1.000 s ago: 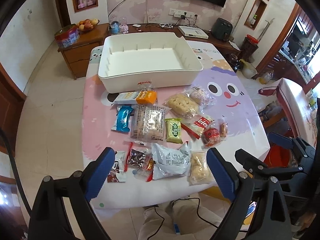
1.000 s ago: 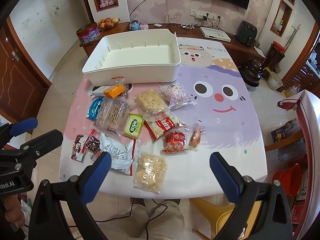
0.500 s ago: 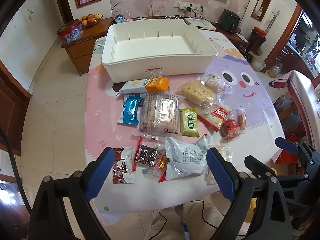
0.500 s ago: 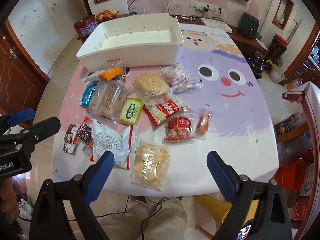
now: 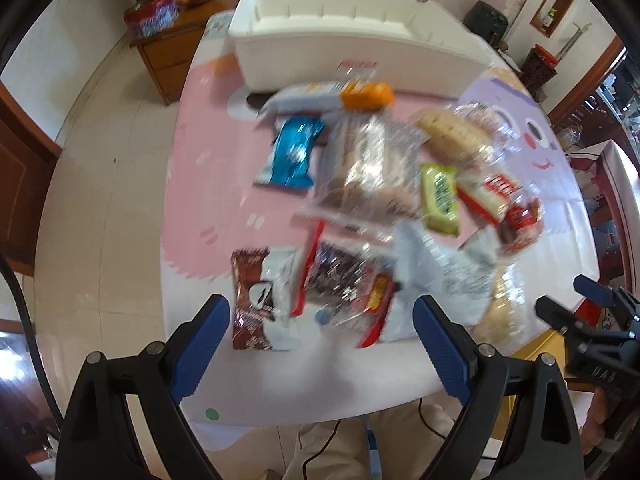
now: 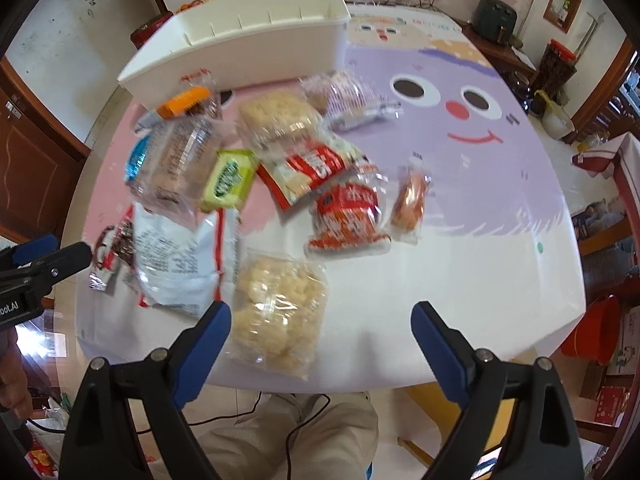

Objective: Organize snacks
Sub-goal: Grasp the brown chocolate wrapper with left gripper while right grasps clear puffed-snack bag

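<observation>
A round table [image 6: 460, 264] with a pink and purple cartoon cover carries a spread of snacks [image 6: 248, 184] in its middle and near-left part, with a white bin [image 6: 256, 46] standing at the far side, just beyond the pile. Closest to that bin lies an orange-ended packet [image 5: 364, 95]; a blue wrapper [image 5: 294, 152] sits to its near left, a green packet [image 6: 229, 179] in the middle, a red pack [image 6: 347, 216] to the right, and a small orange-brown sausage pack [image 6: 410, 200] furthest right. At the near edge lie a brown chocolate wrapper [image 5: 250, 300], a white crumpled bag [image 6: 180, 256] and a clear bag of pale puffs [image 6: 280, 312]. The left gripper [image 5: 320, 344] hangs above the chocolate wrapper and its neighbours, blue fingers spread wide, nothing between them. The right gripper [image 6: 320, 340] is over the puff bag, its jaws closing slightly yet wide apart, pads clear of the bag. Both views are motion-blurred
</observation>
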`<state>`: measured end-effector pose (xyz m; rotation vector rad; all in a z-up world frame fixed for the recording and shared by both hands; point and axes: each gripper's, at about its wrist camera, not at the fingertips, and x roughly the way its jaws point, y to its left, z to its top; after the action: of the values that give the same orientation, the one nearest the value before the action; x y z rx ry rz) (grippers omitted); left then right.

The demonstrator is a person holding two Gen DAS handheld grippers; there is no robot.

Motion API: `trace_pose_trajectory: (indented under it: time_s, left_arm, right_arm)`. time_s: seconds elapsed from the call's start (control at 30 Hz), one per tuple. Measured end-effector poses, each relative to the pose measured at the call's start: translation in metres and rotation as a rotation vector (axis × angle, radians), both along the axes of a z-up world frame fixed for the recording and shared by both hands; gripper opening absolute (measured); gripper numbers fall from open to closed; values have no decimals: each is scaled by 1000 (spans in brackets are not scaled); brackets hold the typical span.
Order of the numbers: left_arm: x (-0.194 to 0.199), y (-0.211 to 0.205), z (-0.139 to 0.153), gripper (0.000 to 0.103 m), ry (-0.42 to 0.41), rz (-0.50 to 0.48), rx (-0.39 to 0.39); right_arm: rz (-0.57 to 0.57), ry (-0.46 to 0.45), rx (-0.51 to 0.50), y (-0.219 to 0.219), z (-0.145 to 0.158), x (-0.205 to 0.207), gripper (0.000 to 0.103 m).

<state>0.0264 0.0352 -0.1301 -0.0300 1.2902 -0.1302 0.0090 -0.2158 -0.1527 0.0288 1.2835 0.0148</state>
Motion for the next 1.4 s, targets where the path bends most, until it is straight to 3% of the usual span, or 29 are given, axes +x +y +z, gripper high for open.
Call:
trace_pose_trajectory:
  time_s: [0.23,0.5,0.57,0.77,0.93,1.13,1.2,1.27,1.4]
  left_arm:
    - [0,35,-42,92,93,86,-54]
    - [5,57,-65,92,141,146,-124]
    - [5,60,-70,92,147,151,-135]
    - [6,80,-90,85,148,182,-105]
    - [14,85,-92,82,128,159,-46]
    - [23,61,-95,81,130,70,41]
    - [21,49,-93,73,117,28,77]
    - [18,42,-88,48,103,-17,77]
    - [19,41,-88,47,111,-39,70]
  right_arm:
    - [20,55,32,-3,-27,7,88]
    - [80,95,41,25,-47,13,86]
    - [90,107,33,30,-52,14,81]
    - [146,96,-59,48,-60,11,61]
    - [139,89,-57,49,-62,7,57]
    - [132,98,-57,37,-58,10,57]
    - [128,100,-57,30,-58,15,57]
    - [124,101,-57,30,-58,16,57]
    - [120,101,-61,34,-61,19,57]
